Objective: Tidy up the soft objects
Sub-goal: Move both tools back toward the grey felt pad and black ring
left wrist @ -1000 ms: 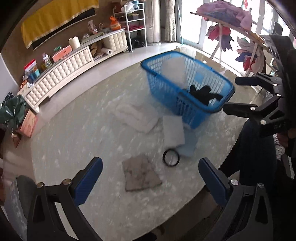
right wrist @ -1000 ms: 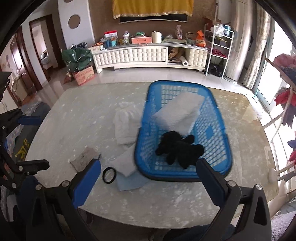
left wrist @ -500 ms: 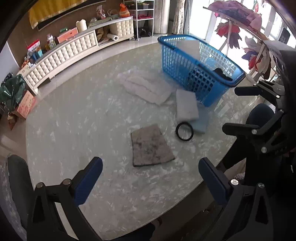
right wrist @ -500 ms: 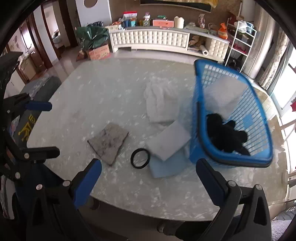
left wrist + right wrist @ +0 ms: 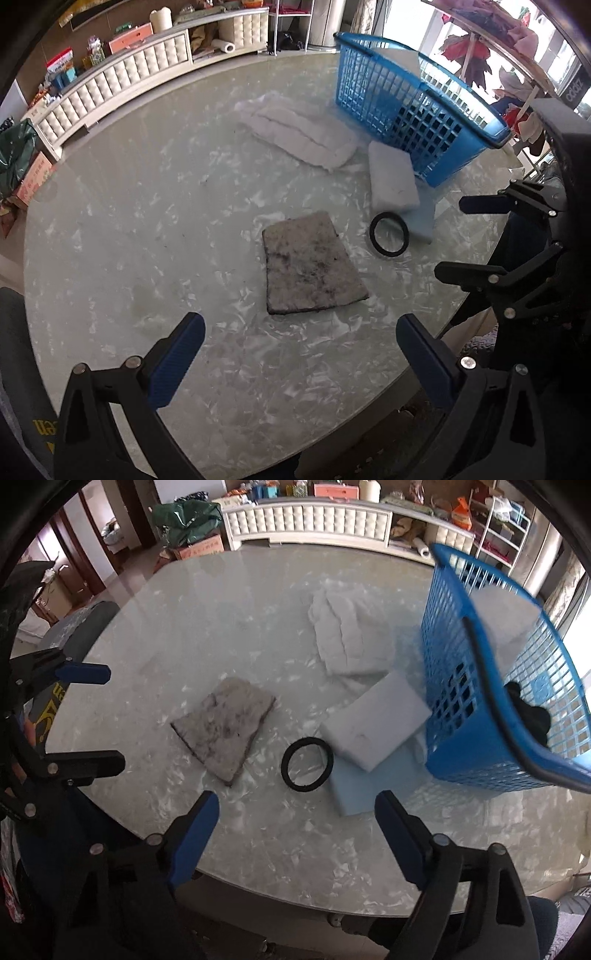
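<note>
A stained grey pad (image 5: 310, 262) (image 5: 225, 727) lies flat on the marble table, just ahead of my open left gripper (image 5: 299, 325). To its right are a black ring (image 5: 373, 232) (image 5: 284, 764), a white foam block (image 5: 393, 177) (image 5: 375, 723) and a pale blue sheet (image 5: 423, 221) (image 5: 365, 786) under the block. My right gripper (image 5: 297, 799) hovers just short of the ring, its jaws closing with nothing between them. A white quilted cloth (image 5: 299, 129) (image 5: 347, 638) lies further back. The blue basket (image 5: 406, 107) (image 5: 465, 709) holds a black cloth (image 5: 532, 716) and white foam (image 5: 506, 613).
The round marble table (image 5: 129, 221) has its near edge right below both grippers. A chair back (image 5: 88, 624) stands at the left edge. A long white sideboard (image 5: 310, 520) and a wire shelf (image 5: 502, 535) stand beyond the table.
Both grippers have sunk toward the table, and the views have shifted off the basket to the grey pad and ring. The right jaws have narrowed a little.
</note>
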`<state>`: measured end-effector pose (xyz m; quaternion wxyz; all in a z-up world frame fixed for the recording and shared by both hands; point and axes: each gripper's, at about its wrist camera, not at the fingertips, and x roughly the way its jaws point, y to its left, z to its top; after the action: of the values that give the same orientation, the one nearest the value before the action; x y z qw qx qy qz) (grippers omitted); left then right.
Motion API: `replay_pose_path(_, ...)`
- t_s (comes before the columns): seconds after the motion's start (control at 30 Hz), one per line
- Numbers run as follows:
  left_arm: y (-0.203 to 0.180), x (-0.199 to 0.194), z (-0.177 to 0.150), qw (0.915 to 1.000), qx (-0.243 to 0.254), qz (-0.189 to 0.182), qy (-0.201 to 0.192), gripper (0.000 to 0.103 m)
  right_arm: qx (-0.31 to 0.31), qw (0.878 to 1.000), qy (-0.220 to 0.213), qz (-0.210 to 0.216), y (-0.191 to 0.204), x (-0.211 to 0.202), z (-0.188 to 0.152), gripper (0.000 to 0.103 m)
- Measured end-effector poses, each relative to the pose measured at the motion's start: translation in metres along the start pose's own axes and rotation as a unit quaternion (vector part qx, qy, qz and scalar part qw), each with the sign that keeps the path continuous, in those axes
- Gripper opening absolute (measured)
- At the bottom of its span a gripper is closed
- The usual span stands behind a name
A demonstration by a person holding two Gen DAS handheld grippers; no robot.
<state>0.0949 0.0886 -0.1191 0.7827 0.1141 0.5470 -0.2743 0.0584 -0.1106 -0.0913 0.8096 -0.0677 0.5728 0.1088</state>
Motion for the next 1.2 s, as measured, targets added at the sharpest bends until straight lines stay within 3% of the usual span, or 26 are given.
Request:
replay_pose_path(0.13,0.008,0.017,0.004,0.9998,-0.007,-0.012,0.015,0.089,0.011,1.000,0.017,0.002,-0.002,0.017,0.002,0.082)
replay_pose_path(0.3,0.016,0.039,0.008,0.9991,-0.005,-0.023,0.035,0.088,0.015,0.999,0.032,-0.004,-0.004,0.034,0.008,0.075)
replay_pose_path(0.37,0.018,0.046,0.011,0.9988,0.000,-0.026,0.041,0.080,0.019,0.999,0.040,-0.003,-0.006,0.042,0.010,0.074)
replay_pose_path(0.5,0.022,0.064,0.016,0.9979,0.001,-0.033,0.055,0.073,0.025,0.998,0.057,-0.007,-0.010,0.058,0.012,0.063)
replay_pose_path(0.73,0.022,0.084,0.018,0.9971,0.006,-0.040,0.065,0.063,0.022,0.997,0.070,-0.020,-0.013,0.074,0.019,0.054)
replay_pose_path(0.8,0.021,0.086,0.019,0.9969,0.009,-0.043,0.066,0.060,0.020,0.997,0.074,-0.022,-0.013,0.079,0.021,0.046)
replay_pose_path(0.93,0.017,0.087,0.022,0.9966,0.005,-0.047,0.067,0.036,0.013,0.997,0.076,-0.027,-0.010,0.085,0.022,0.036)
replay_pose_path(1.0,0.011,0.089,0.023,0.9961,0.008,-0.054,0.070,0.023,0.009,0.997,0.074,-0.027,-0.008,0.084,0.021,0.019)
replay_pose_path(1.03,0.008,0.090,0.023,0.9957,0.011,-0.057,0.072,0.018,0.009,0.997,0.073,-0.026,-0.008,0.083,0.021,0.016)
replay_pose_path(1.2,-0.004,0.090,0.017,0.9953,0.015,-0.064,0.071,0.009,0.016,0.998,0.066,-0.004,-0.008,0.080,0.018,0.008)
